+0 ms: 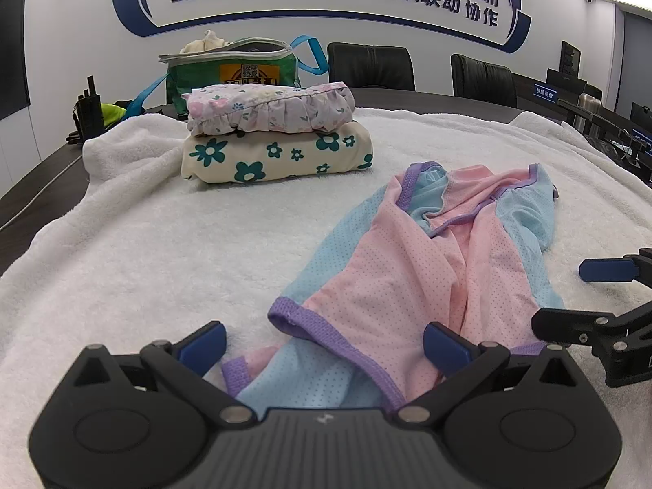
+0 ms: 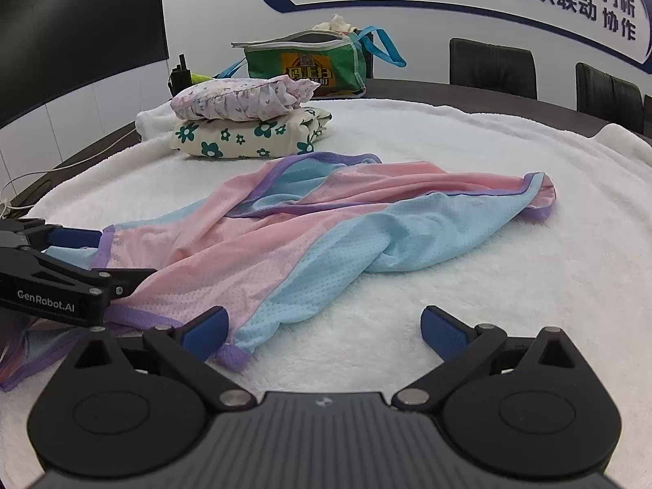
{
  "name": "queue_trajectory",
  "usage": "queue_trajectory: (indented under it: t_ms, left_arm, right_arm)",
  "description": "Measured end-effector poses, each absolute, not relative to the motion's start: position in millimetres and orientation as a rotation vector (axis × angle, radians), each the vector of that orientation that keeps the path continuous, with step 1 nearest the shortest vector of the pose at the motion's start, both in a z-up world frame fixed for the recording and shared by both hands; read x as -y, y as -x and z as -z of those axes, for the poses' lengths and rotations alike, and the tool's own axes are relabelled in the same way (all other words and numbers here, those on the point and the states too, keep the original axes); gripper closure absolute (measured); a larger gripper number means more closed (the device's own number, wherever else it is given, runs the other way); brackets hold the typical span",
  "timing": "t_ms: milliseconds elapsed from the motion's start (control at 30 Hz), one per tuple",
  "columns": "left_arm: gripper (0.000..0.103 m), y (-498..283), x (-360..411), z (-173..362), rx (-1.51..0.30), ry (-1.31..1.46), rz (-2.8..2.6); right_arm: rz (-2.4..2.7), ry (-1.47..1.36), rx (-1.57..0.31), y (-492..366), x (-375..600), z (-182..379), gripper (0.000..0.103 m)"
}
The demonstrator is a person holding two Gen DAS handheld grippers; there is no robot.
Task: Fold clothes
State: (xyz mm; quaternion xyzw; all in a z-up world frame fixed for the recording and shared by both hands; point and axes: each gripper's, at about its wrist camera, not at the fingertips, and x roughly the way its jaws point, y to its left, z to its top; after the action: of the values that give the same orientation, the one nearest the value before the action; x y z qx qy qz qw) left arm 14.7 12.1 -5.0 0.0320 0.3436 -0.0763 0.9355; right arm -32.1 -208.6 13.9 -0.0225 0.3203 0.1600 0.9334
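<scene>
1. Garment (image 2: 309, 236) in pink and blue mesh with purple trim lies crumpled and spread on the white towel (image 2: 509, 285) that covers the counter (image 2: 428, 85); it is not yet folded.
2. Left tongs (image 1: 324, 346) are apart, with the near purple hem of the garment lying between the blue pads, but they do not clamp it.
3. Right tongs (image 2: 324, 332) are also apart and hold nothing; the left pad is just beside a purple corner of the garment, the right pad is over bare towel.
4. Two folded pieces, the floral bundle (image 1: 269, 108) on the flower-print bundle (image 1: 277, 155), stand well apart behind the garment, and a green bag (image 1: 236, 69) is behind them.
5. Risks, as I judge them:
   - The mesh looks thin and slippery, so a shallow pinch on the trim can slip out during lifting.
   - The fabric lies in several layers; tongs may catch only one layer, or catch the towel pile too.
   - If both tongs grip uneven points, the fold becomes crooked.
</scene>
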Motion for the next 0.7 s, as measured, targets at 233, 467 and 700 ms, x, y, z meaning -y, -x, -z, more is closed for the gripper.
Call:
queue_trajectory:
  t_ms: [233, 467, 700]
  left_arm:
    - [0.000, -15, -13, 6, -0.702, -0.066, 0.156]
    - [0.000, -13, -24, -1, -0.719, -0.017, 0.186]
    - [0.000, 57, -70, -42, -0.487, 0.087, 0.162]
  right_arm:
    - [-0.431, 0.023, -0.580, 53, 222, -23, 0.001]
    - [-0.452, 0.062, -0.566, 45, 219, -31, 0.009]
    - [-0.474, 0.043, -0.652, 48, 202, -26, 0.042]
